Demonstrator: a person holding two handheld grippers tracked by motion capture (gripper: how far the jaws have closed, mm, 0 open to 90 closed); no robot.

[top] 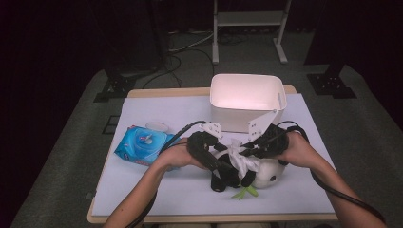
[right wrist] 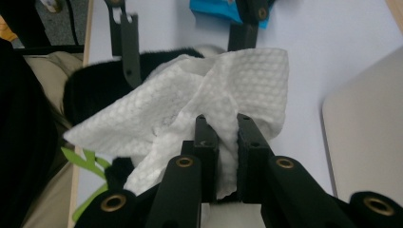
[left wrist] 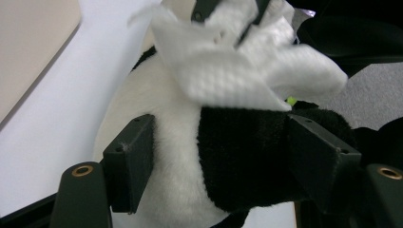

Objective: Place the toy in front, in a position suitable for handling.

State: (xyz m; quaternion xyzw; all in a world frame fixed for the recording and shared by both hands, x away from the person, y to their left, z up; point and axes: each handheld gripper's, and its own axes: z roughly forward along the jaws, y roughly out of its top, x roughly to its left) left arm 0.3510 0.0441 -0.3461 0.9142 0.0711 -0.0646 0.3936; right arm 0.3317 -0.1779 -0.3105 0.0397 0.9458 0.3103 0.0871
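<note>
High view: two forearms come in over the bench [top: 142, 199]; one panda plush [top: 247, 173] lies at its front, one white wipe [top: 240, 159] on it, wiping seemingly mid-way

Left gripper view: left tool [left wrist: 221, 156] clamps the plush

Right gripper view: right tool [right wrist: 222, 137] pinches the wipe; one blue wipes pack [right wrist: 214, 8], one white bin [top: 247, 99] behind

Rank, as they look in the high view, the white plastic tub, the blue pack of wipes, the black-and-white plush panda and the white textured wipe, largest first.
1. White plastic tub.
2. Black-and-white plush panda, partly hidden by the hands, so unsure against the next.
3. Blue pack of wipes.
4. White textured wipe.
</note>
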